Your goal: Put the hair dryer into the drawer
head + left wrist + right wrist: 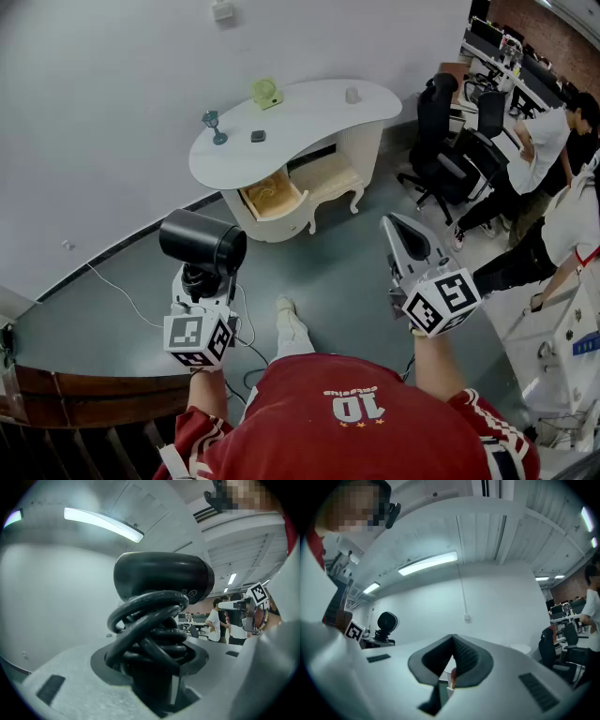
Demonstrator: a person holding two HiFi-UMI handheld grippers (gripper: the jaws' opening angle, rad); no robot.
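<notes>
Left gripper (201, 285) clamps black hair dryer (202, 242); red shirt (300, 427) reads "10".

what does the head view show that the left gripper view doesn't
Only the head view: the white desk with its open drawer, and the floor between it and the person.

Only the left gripper view: the ceiling light strip and, up close, the cord wound round the handle between the jaws.

Both: the black hair dryer clamped in the left gripper, the right gripper alongside with its jaws together, and people in the office behind.
</notes>
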